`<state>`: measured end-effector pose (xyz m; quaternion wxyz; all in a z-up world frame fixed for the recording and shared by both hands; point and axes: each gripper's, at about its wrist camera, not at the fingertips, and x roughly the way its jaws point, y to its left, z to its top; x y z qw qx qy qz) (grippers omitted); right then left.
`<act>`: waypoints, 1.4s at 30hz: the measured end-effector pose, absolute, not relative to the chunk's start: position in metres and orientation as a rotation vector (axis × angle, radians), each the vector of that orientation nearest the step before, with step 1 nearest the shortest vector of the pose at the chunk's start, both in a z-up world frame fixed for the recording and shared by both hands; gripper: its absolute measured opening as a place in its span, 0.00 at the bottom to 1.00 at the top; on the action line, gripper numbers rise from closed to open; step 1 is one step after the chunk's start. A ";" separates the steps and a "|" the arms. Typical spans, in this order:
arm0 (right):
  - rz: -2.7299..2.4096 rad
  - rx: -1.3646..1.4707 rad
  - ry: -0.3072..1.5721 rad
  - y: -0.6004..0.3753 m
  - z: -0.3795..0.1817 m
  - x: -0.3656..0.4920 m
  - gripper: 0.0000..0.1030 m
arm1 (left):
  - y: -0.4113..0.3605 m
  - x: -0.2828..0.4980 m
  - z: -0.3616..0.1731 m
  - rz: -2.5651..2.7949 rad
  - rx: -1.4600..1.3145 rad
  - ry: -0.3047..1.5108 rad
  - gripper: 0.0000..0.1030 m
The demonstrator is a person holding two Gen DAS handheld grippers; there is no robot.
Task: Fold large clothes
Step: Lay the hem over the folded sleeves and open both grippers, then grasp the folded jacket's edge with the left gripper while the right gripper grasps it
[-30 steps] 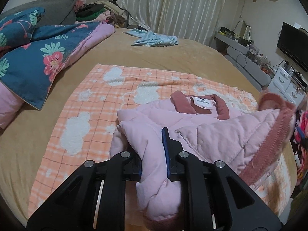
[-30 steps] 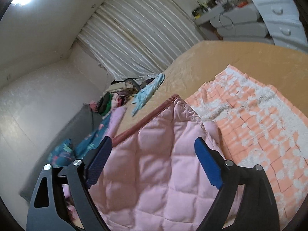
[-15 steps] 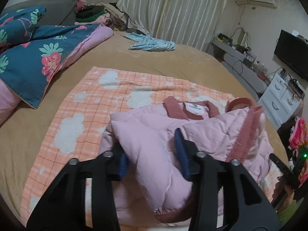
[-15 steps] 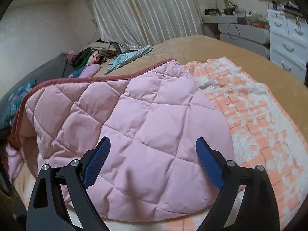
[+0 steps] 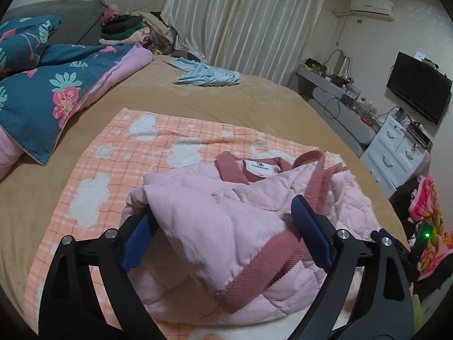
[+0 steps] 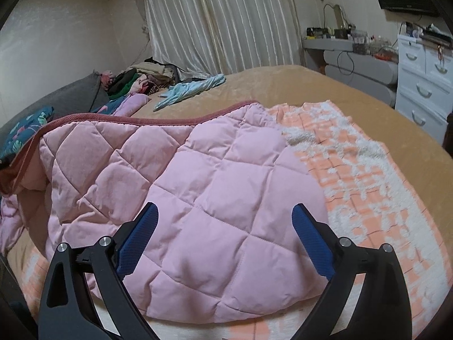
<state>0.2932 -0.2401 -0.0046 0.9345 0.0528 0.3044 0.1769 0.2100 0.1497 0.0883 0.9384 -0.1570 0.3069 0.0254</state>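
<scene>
A pink quilted jacket (image 5: pixel 226 212) with dark pink ribbed trim lies bunched and partly folded on an orange checked blanket (image 5: pixel 113 158) on the bed. Its collar and white label face up at the far side. My left gripper (image 5: pixel 223 229) is open, its blue pads on either side of a folded jacket layer, not pinching it. In the right wrist view the jacket (image 6: pixel 184 198) lies spread over the blanket (image 6: pixel 368 184). My right gripper (image 6: pixel 223 235) is open and empty just above the quilted surface.
A floral blue quilt (image 5: pixel 42 85) lies at the left of the tan bed (image 5: pixel 226 102). A light blue garment (image 5: pixel 206 75) lies near the far edge, with a clothes pile (image 5: pixel 133 28) behind. White drawers (image 5: pixel 396 153) and a TV (image 5: pixel 419 90) stand at the right.
My left gripper was shut on the jacket fold a second ago and has opened, letting it drop. The right gripper lowered and levelled; the jacket panel has settled flat onto the bed.
</scene>
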 end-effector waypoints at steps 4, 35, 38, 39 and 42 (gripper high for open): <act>0.343 0.084 0.612 -0.243 -0.004 0.292 0.93 | 0.149 0.203 0.094 0.014 -0.347 0.615 0.90; 0.239 -0.003 0.729 -0.265 -0.048 0.350 0.94 | 0.231 0.189 -0.056 0.193 -0.502 0.749 0.91; 0.272 0.030 0.757 -0.266 -0.055 0.356 0.83 | 0.220 0.193 -0.055 0.181 -0.466 0.736 0.58; 0.289 0.036 0.762 -0.265 -0.056 0.356 0.69 | 0.215 0.194 -0.053 0.166 -0.457 0.724 0.34; 0.301 0.004 0.752 -0.257 -0.049 0.351 0.36 | 0.202 0.197 -0.043 0.196 -0.399 0.701 0.10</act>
